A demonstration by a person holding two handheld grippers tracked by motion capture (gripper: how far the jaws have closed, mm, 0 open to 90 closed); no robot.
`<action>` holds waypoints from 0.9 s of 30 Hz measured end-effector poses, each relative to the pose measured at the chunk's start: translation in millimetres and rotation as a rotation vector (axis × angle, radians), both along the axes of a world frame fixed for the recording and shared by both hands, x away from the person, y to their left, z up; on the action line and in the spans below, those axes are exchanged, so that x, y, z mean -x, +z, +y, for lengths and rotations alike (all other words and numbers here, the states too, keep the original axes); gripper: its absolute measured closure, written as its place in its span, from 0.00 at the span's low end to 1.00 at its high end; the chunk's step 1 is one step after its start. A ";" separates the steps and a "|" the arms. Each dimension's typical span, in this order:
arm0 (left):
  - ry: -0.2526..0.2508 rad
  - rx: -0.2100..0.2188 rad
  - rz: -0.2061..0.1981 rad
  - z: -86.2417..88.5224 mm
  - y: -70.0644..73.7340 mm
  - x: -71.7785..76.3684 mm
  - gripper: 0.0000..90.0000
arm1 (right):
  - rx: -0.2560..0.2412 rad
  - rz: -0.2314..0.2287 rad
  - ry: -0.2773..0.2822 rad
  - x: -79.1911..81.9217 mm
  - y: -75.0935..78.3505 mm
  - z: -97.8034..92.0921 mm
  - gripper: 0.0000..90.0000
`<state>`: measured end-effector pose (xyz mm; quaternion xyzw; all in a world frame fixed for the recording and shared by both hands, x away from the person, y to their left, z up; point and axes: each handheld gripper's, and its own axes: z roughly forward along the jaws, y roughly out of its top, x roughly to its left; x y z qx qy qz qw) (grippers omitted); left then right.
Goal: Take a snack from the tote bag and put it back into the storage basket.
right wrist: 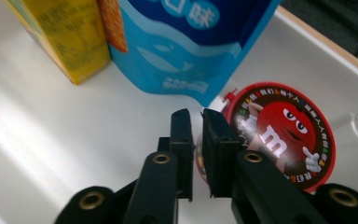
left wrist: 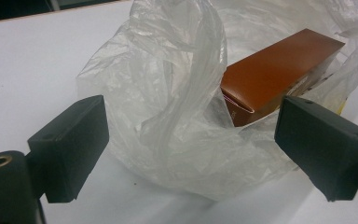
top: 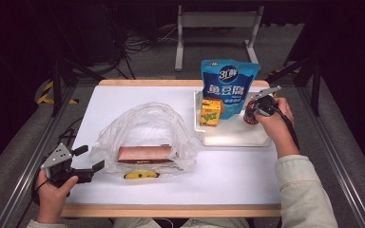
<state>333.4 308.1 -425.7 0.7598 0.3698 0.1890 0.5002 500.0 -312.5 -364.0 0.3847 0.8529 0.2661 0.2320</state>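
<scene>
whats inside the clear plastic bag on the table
A brown box lies inside the plastic bag. A yellow item shows at its near edge; crumpled plastic hides whether it is inside, or anything else.

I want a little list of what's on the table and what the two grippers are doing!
table: white top
plastic bag: clear, crumpled, at left of centre
brown box: inside the bag
white tray: at right rear
blue pouch: upright in tray
yellow carton: in tray, beside pouch
red candy tub: in tray, lid with a red cartoon face
left gripper: open, facing the bag
right gripper: jaws nearly closed, at the tub's edge
</scene>
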 end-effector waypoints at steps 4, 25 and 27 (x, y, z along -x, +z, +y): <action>0.001 -0.001 0.000 0.4 0.5 0.3 0.12 | -0.056 -0.029 0.015 7.7 11.9 2.3 0.80; -0.008 0.004 -0.004 -2.1 1.5 -2.7 0.11 | -0.281 -0.133 0.139 36.5 47.5 40.5 0.37; -0.007 0.005 -0.006 -1.5 1.9 -2.0 0.11 | -0.287 -0.139 0.152 39.0 50.5 45.8 0.36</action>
